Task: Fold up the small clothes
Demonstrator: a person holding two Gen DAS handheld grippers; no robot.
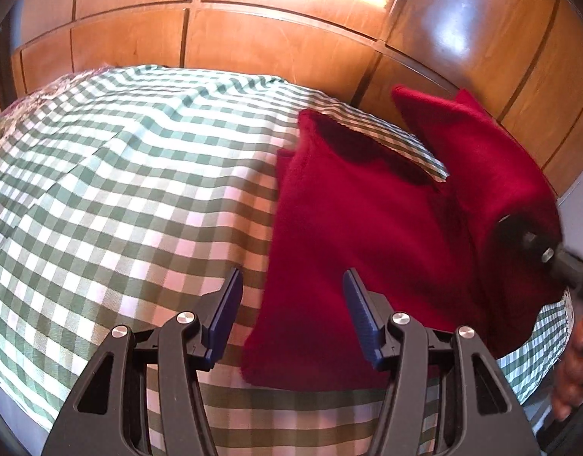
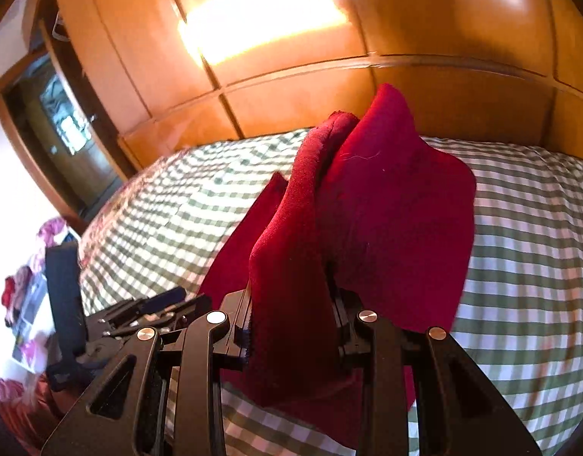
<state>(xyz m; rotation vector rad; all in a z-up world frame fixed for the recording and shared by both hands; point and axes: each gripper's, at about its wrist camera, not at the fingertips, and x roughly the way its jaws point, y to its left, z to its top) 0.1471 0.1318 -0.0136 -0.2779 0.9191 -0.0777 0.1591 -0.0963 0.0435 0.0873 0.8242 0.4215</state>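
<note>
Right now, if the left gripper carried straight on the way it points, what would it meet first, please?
Most likely the red cloth lying on the checked bedcover: its left edge sits between the open fingers of the left gripper. Depth is hard to judge.

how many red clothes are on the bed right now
1 that I can tell: a red garment on the checked cloth, one part lifted in the right gripper. Folds may hide another.

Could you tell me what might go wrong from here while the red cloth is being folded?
The right claw pinches a bunched edge of the red cloth, so a layer might slip out and spoil the fold. The left claw stands open above the cloth's near edge; closing low, it might also catch the checked bedcover.
</note>
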